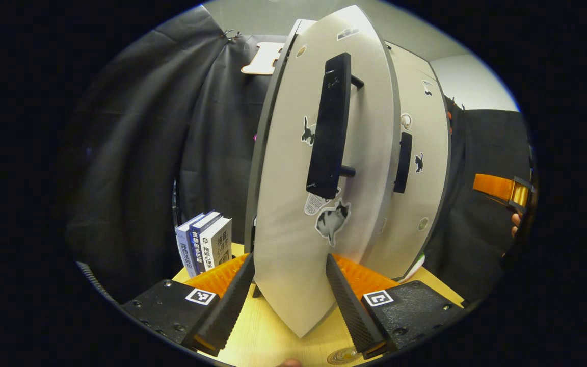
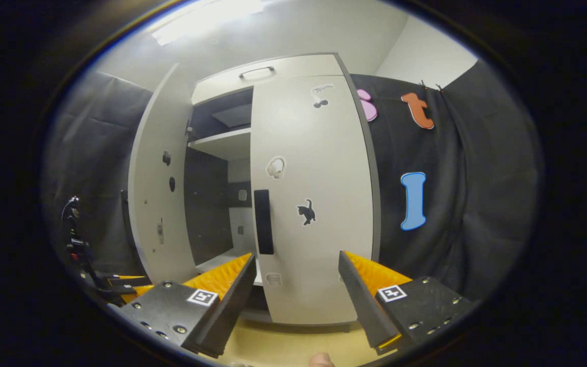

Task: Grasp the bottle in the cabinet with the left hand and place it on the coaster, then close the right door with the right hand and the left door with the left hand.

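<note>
We are holding the left gripper with its jaws spread and gripping nothing, the bottom edge of the left door standing in the gap between them without visible contact. We are holding the right gripper released too, aimed at the right door, which is lying flat against the cabinet front and looks closed. So we are judging that the last step is in hand: the left door is still swung out, seen nearly edge-on. The next move is calling for a push on its face, or a pull by its handle, until it meets the frame. We cannot see the bottle or the coaster clearly. The doors are smooth, matte, pale panels with cat stickers; the handle is a long dark bar on 2 pegs. The desk is showing light wood grain, with 3 books standing upright beside the cabinet.
</note>
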Available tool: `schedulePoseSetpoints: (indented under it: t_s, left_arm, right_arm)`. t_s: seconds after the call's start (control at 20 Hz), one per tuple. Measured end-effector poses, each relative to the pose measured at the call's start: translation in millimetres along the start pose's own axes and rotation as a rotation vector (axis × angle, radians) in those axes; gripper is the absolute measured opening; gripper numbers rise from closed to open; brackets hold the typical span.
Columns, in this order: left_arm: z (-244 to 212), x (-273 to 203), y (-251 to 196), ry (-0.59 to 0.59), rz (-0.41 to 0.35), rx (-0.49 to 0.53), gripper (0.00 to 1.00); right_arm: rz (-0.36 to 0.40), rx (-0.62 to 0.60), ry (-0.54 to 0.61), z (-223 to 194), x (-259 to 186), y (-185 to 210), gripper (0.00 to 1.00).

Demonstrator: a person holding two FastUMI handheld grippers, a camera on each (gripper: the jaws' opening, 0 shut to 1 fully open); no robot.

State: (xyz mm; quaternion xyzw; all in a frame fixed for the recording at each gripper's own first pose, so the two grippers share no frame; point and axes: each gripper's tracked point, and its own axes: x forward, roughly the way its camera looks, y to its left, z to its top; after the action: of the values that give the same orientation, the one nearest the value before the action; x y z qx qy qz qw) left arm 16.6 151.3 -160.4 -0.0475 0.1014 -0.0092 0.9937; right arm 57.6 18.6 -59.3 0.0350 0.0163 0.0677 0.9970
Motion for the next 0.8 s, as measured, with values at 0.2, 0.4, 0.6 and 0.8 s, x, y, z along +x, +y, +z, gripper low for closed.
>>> schedulePoseSetpoints:
  t_s: [0.2,0.4,0.6,0.8]
  left_arm:
    - [-0.7,5.3,-7.0,0.002,-0.017,-0.009,0.9]
    - [-1.8,12.8,-20.3,0.007,-0.048,-0.014,0.9]
    - [-3.1,19.5,-46.8,0.009,-0.111,-0.027,0.9]
    - [-8.0,24.4,-71.3,0.021,-0.161,-0.023,0.9]
  right_arm:
    - [-0.008,0.001,0.0,0.1,3.2,-5.2,0.98]
    - [-0.011,-0.001,0.003,-2.0,6.7,-8.6,0.98]
    - [-0.014,0.001,0.002,-2.5,10.9,-10.1,0.98]
    - [-0.02,0.006,0.001,-3.5,11.1,-13.7,0.98]
